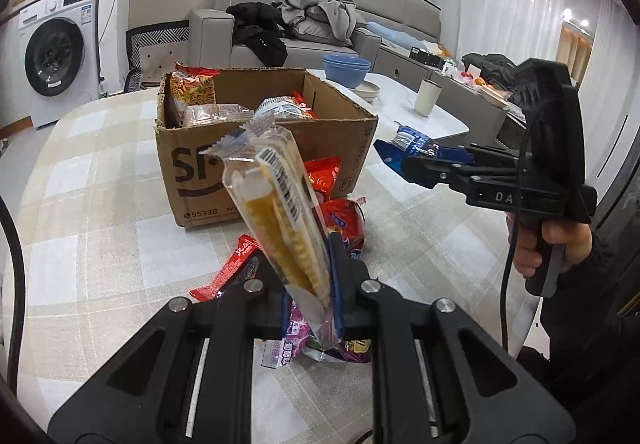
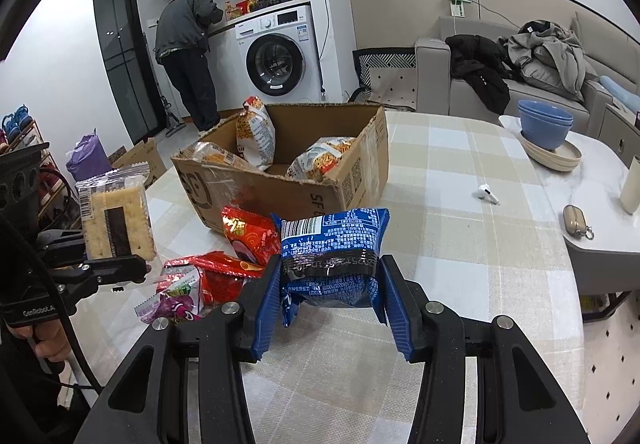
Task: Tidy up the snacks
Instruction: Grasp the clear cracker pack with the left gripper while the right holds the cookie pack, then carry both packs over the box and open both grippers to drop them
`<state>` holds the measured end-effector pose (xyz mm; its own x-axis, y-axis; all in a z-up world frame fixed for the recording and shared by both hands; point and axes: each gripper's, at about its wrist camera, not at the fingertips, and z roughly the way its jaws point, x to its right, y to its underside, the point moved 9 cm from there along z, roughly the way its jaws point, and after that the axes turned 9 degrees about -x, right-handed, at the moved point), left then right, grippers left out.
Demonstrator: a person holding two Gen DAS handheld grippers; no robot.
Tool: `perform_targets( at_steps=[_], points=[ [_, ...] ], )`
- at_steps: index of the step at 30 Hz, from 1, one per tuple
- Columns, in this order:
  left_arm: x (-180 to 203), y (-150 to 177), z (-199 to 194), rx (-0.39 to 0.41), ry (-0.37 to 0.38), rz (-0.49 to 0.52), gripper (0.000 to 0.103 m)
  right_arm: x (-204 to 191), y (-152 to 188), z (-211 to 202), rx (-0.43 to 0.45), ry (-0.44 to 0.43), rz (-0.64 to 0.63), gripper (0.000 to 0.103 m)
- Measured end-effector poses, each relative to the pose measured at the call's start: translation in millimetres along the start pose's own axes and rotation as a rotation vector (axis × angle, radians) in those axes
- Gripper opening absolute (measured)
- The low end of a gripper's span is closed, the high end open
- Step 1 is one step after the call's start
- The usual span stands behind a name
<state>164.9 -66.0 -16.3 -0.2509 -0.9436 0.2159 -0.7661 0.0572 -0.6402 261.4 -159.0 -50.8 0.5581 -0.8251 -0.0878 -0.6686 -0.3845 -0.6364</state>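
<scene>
Snacks in the cardboard box (image 1: 208,168) are half hidden by its walls, while the left gripper (image 1: 310,296) pinches a cracker pack (image 1: 276,212) and the right gripper (image 2: 330,298) clamps a blue packet (image 2: 334,244)

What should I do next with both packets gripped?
Probably carry the cracker packet, clamped in the left gripper, over the open cardboard box and release; the right gripper holds the blue packet, and the box has room.

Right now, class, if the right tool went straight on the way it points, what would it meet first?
Probably the open brown cardboard box: it lies directly beyond the right tool and its blue snack packet, though depth is unclear.
</scene>
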Motion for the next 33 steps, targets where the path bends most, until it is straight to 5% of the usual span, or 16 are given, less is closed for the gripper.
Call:
perform_targets(
  at_steps=[33],
  points=[
    [-56.5, -106.8, -25.8, 0.059, -0.035, -0.085, 0.012, -3.2, -61.8, -22.6, 0.144, -0.032, 0.042, 0.048]
  ],
)
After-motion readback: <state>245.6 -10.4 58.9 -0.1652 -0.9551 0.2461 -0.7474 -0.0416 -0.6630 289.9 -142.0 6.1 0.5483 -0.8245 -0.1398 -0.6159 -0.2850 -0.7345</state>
